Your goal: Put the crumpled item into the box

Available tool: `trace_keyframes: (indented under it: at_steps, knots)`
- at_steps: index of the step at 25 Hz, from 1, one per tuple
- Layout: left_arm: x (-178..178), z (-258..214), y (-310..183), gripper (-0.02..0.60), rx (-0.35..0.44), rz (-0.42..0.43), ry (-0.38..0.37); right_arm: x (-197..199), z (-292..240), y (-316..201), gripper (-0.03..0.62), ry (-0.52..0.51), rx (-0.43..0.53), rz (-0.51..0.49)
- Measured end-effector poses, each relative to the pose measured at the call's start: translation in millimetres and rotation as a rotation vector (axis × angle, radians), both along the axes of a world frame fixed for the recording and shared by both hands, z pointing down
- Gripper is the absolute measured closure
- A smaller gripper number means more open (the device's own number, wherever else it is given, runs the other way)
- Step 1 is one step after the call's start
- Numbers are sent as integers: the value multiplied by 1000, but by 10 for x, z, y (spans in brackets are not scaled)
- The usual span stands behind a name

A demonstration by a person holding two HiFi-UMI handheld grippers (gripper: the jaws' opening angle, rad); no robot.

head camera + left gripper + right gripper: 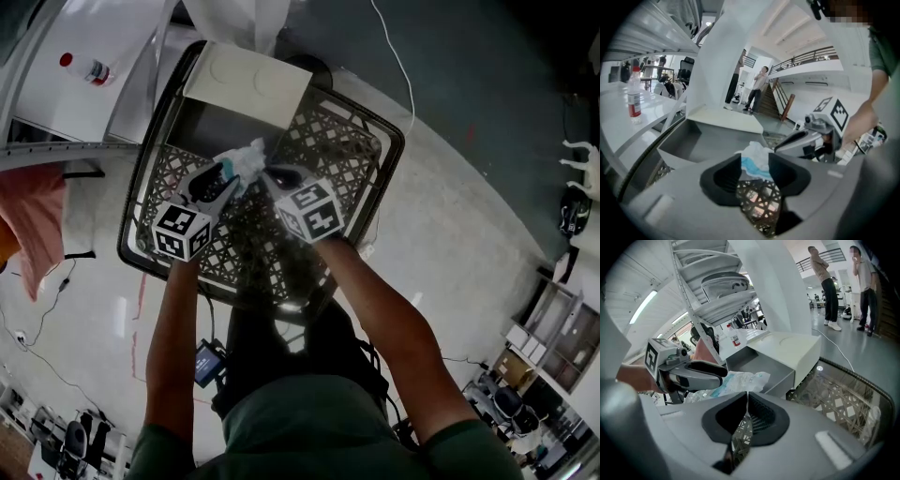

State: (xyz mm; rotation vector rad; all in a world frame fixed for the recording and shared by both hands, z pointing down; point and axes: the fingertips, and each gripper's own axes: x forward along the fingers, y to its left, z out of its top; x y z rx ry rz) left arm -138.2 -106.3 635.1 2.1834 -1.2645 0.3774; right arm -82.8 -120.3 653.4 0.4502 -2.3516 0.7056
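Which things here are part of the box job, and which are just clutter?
Job:
- crumpled item, between the parted jaws of the left tool
- box, open
- right tool, jaws together

Lying about:
- bottle
- pink cloth
- white cable
- black lattice basket, under the box

floor: was grey polished concrete point(450, 234), white cable point(398, 58) trailed across it
left: white table point(618, 108) carried a bottle point(633, 96)
back: staircase point(780, 101), person point(757, 89) stood beside it
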Motion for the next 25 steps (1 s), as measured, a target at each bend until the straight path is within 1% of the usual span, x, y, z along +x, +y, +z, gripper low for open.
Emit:
trace_keyframes:
  at_steps: [11, 18, 25]
  knots:
    - [-60, -123, 55, 410, 18, -6, -1, 6, -51, -87, 572, 18, -2, 102]
    - [-98, -304, 88, 410, 39, -11, -6, 17, -165, -78, 562, 19, 2, 115]
    - [-125, -631, 109, 410, 83, -14, -14, -26, -349, -36, 536, 8, 1, 100]
